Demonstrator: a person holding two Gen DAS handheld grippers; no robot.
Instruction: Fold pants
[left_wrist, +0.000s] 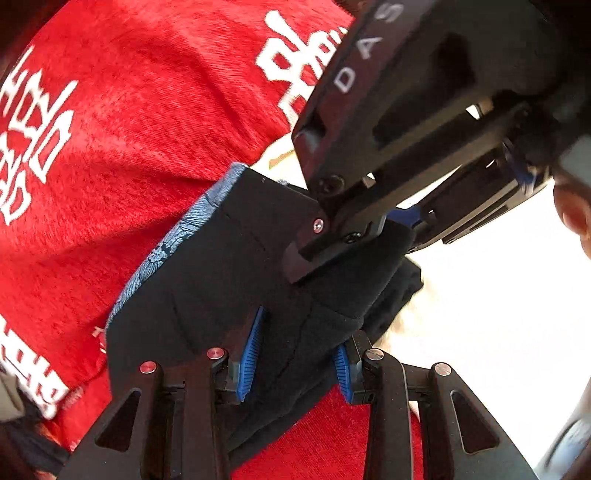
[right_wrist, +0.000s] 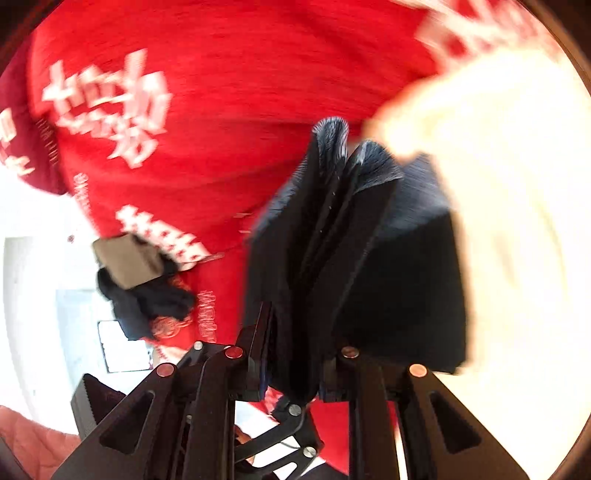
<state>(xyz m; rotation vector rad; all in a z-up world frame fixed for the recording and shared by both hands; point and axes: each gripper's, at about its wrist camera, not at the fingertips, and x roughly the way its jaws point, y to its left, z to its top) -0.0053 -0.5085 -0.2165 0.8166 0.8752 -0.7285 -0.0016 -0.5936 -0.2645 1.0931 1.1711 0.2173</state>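
The dark navy pants (left_wrist: 207, 280), with a blue patterned waistband lining (left_wrist: 177, 236), hang bunched in the air in front of a red shirt. My left gripper (left_wrist: 295, 354) is shut on a thick fold of the pants between its blue pads (left_wrist: 251, 354). My right gripper (left_wrist: 354, 232) comes in from the upper right and clamps the same bundle just above. In the right wrist view the pants (right_wrist: 369, 266) fill the middle in several pleated layers, and my right gripper (right_wrist: 295, 369) is shut on them.
The person's red shirt with white lettering (left_wrist: 129, 122) fills the background close behind the pants. A bright white surface (left_wrist: 498, 314) lies at the right. A brown and black pile (right_wrist: 136, 277) shows at the left of the right wrist view.
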